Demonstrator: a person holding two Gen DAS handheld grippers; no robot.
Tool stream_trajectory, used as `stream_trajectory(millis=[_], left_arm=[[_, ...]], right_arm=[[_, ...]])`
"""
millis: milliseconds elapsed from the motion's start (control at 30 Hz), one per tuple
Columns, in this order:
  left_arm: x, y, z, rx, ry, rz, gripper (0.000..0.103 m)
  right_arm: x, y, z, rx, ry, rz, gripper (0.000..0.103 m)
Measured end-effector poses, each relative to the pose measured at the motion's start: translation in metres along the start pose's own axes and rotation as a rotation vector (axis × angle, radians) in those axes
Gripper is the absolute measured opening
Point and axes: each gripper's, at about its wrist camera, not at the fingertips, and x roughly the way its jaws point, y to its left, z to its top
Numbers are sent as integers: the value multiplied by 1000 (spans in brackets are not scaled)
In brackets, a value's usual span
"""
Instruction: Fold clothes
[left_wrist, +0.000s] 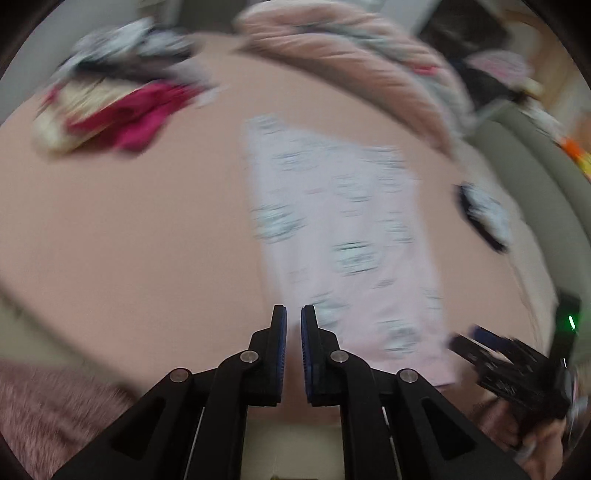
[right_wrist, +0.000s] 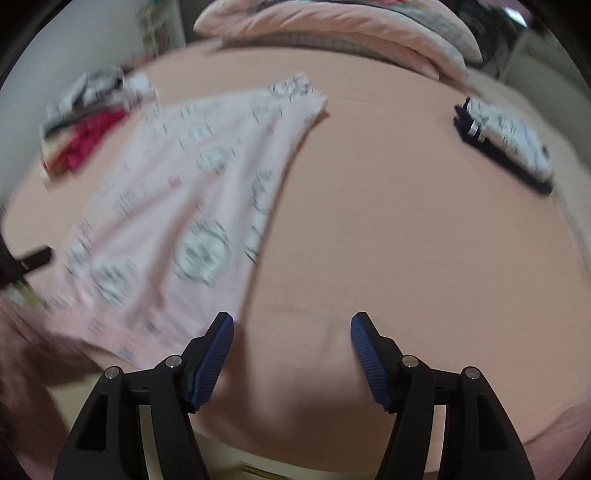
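A pale pink garment (right_wrist: 173, 206) printed with round grey-and-white faces lies spread flat on a bed covered by a peach sheet (right_wrist: 406, 240). It runs lengthwise from the near edge of the bed toward the far edge, where a rumpled pink quilt (right_wrist: 332, 26) is heaped. Both views are smeared by motion, so the finer print and the seams cannot be read.

The left tool (left_wrist: 293, 314) hangs above the near end of the garment, its blue-padded fingers (left_wrist: 281, 343) drawn almost together with only a thin slit between them. Nothing is caught in that slit; the cloth lies below and just to the right of the tips. The right tool (right_wrist: 291, 321) stands wide open over bare sheet, its left blue pad (right_wrist: 214, 358) just beside the garment's near right edge and its right pad well out over the sheet. It holds nothing. In the left wrist view the right tool (left_wrist: 498, 365) shows as a dark blur by the garment's near right corner.

Toward the far left corner of the bed sits a loose pile of clothes (left_wrist: 122, 99), with magenta, cream and black-and-white pieces mixed together. Near the right edge of the bed, well apart from the pink garment, lies a small folded black-and-white garment (right_wrist: 506, 140). A mauve knit sleeve (left_wrist: 48, 402) shows at the lower left of the left wrist view.
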Motion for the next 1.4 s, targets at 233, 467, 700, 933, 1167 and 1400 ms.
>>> stream_trajectory(millis=[233, 467, 700, 933, 1167, 1400], left_arm=[[55, -32, -11, 137, 152, 102, 7], [30, -21, -1, 110, 122, 176, 8], [48, -60, 38, 291, 24, 128, 58], [68, -36, 26, 374, 158, 190, 59], [35, -9, 50, 246, 74, 183, 57], [91, -43, 54, 352, 139, 159, 57]], right_arm=[[31, 37, 14, -142, 34, -4, 65], [20, 15, 8, -103, 104, -21, 65], [16, 16, 44, -59, -30, 22, 65], [55, 24, 26, -189, 71, -44, 65], [33, -12, 23, -137, 120, -100, 65], [49, 13, 75, -92, -10, 22, 65]])
